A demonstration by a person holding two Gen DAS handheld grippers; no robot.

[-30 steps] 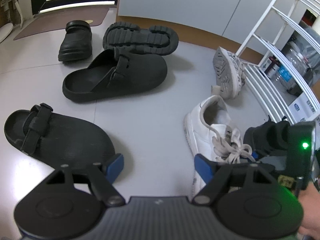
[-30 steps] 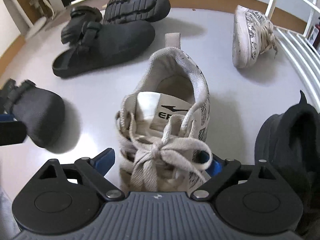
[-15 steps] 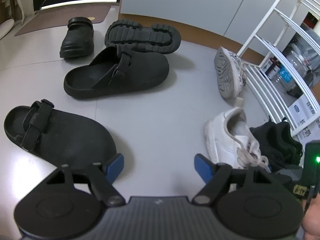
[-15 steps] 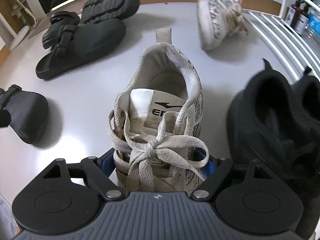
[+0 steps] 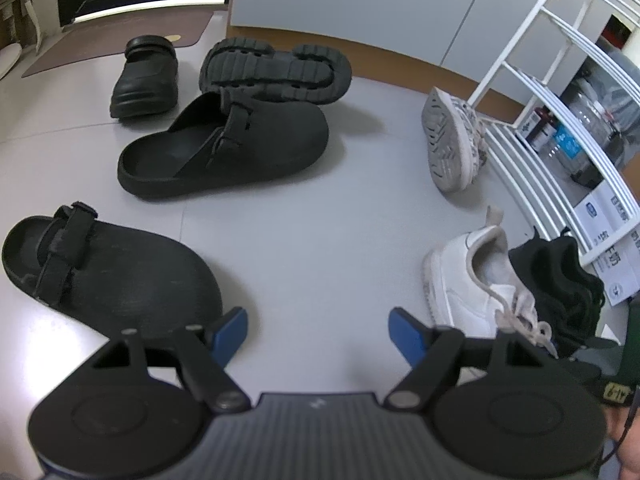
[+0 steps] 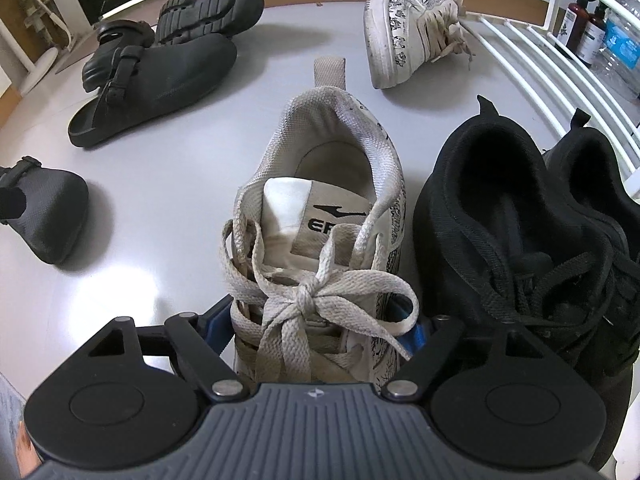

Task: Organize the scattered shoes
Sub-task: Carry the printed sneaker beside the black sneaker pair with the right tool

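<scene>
My right gripper [image 6: 318, 324] is shut on the white lace-up sneaker [image 6: 320, 200], its blue pads against both sides of the shoe at the laces. This sneaker [image 5: 468, 280] stands upright on the grey floor, close beside a pair of black sneakers [image 6: 500, 220] to its right. Its partner, a second white sneaker [image 6: 404, 44], lies on its side by the rack. My left gripper [image 5: 318, 328] hangs open over bare floor with nothing between its fingers. A black strapped clog [image 5: 120, 276] lies just to its left.
A white wire shoe rack [image 5: 532, 160] runs along the right, with bottles and boxes behind it. Further back lie another black clog [image 5: 224, 152], an upturned chunky sole [image 5: 276, 68] and a glossy black shoe [image 5: 146, 76]. A doormat lies by the door.
The right gripper has carried the white sneaker to the right, and it now sits beside the black sneakers. The left gripper has stayed in place.
</scene>
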